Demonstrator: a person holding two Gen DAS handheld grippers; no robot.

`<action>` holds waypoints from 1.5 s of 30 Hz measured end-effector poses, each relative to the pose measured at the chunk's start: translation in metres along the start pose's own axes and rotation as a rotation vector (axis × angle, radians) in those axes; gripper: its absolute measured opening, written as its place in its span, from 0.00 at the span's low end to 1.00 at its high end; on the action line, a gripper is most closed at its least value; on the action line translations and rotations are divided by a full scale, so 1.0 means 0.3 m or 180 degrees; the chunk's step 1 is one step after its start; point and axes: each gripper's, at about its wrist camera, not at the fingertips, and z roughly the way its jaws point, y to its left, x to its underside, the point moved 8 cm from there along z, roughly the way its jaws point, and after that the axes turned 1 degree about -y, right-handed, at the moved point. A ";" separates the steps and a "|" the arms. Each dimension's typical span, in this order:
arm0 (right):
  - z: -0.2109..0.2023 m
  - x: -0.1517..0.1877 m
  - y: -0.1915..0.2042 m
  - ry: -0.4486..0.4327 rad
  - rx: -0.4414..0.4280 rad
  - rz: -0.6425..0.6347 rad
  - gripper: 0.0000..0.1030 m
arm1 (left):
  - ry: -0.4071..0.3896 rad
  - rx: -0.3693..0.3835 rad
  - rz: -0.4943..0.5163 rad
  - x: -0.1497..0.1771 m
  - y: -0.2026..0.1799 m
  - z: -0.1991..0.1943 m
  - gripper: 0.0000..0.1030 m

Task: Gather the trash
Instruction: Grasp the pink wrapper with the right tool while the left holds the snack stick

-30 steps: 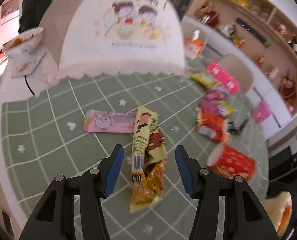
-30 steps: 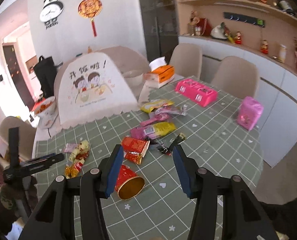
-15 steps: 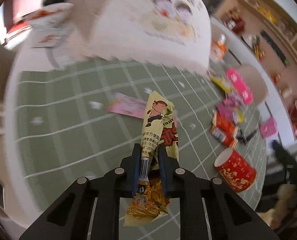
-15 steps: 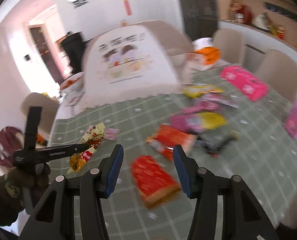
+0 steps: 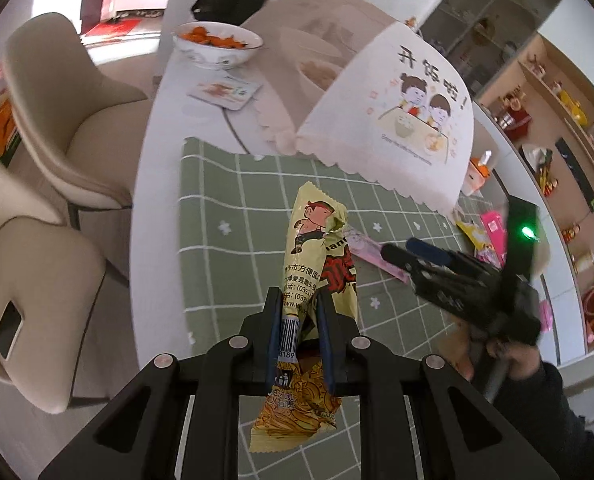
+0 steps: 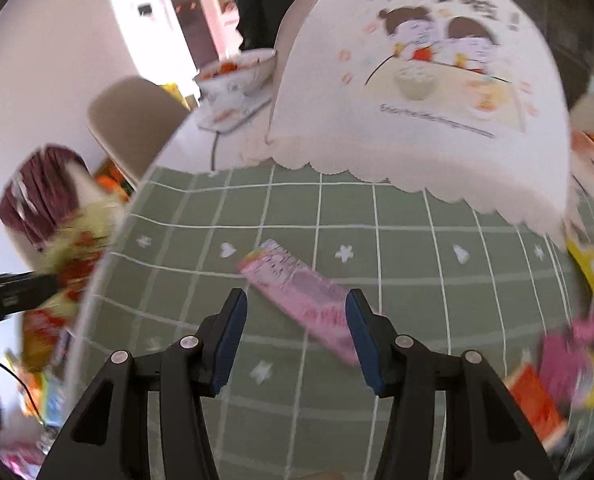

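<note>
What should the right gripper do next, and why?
Probably lower the right gripper a little and close on the pink wrapper: its open jaws already straddle it flat on the green cloth, and the left gripper already holds the yellow wrapper.

On the yellow snack wrapper [image 5: 317, 280] I can read Chinese print "市方便面", a partial phone number "(0391", the letters "ian", a barcode ending "189", and "元" at its lower end. The white food cover [image 5: 397, 120] at the table's far edge bears three large Chinese characters with an exclamation mark; the small line beneath is unreadable.
</note>
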 end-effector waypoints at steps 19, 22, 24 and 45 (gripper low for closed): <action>0.030 0.027 0.075 0.0107 -0.0416 0.0009 0.47 | -0.0039 0.0003 -0.0368 0.008 0.094 -0.031 0.18; 0.067 0.013 0.068 0.0128 -0.0230 -0.0058 0.49 | -0.0052 -0.0011 -0.0400 0.008 0.104 -0.038 0.18; 0.090 0.008 0.068 0.0132 -0.0222 -0.0030 0.48 | -0.0062 -0.0034 -0.0397 0.009 0.110 -0.044 0.18; -0.326 0.011 0.096 -0.0568 0.0275 0.0053 0.16 | -0.0042 0.0397 0.0361 -0.044 -0.131 -0.092 0.18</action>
